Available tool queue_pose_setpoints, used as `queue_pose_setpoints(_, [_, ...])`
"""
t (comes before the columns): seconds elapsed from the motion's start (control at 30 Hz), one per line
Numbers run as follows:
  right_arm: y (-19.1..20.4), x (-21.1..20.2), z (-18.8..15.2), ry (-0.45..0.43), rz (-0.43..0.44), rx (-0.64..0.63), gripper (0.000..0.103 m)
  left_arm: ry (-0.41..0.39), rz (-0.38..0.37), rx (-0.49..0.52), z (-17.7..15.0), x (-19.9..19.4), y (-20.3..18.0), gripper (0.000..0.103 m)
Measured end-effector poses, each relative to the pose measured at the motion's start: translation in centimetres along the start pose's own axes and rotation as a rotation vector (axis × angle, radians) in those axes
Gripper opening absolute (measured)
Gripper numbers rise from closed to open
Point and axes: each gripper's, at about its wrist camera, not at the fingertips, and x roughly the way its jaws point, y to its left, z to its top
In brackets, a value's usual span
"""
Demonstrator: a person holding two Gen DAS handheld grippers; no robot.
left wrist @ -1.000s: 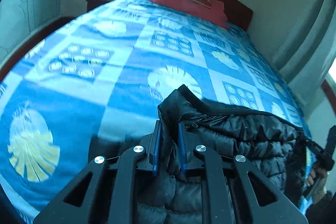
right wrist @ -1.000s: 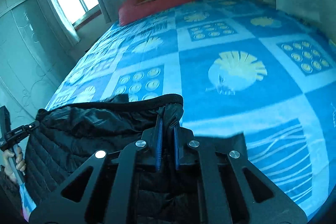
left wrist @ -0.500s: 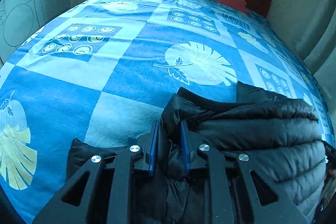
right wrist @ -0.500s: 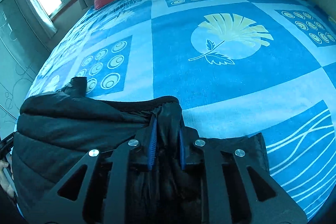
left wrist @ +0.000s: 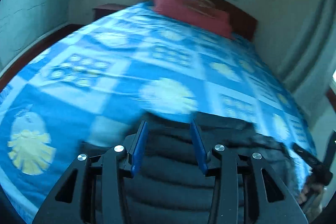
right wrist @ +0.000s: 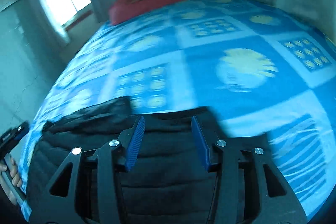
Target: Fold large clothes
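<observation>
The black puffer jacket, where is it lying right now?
The black puffer jacket lies on the blue patterned bedspread at the foot end of the bed, in both wrist views, directly below the open left gripper and right gripper.

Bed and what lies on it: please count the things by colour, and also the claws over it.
Black: 1, the puffer jacket, lying at the near edge.
Red: 1, the pillow at the headboard.
Blue patterned: 1, the blanket.
Claws: 2, the left claw and the right claw, both open over the jacket.
Total: 5.
</observation>
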Motion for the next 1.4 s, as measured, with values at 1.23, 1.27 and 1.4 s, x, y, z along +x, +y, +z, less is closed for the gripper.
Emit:
queue_pose_setpoints(1.23, [-0.4, 0.4, -4.4, 0.037, -0.208, -0.122, 0.057, 0.12, 0.081, 0.152, -6.4, 2.9, -3.0, 0.06])
queue_pose_setpoints(1.27, [-1.3, 1.2, -5.0, 0.062, -0.207, -0.105, 0.057, 0.137, 0.084, 0.144, -6.7, 3.5, -2.4, 0.06])
queue_pose_setpoints(1.4, [-1.0, 2.3, -5.3, 0.069, -0.233, -0.129, 0.06, 0.137, 0.139, 0.195, -7.7, 5.5, -2.9, 0.061])
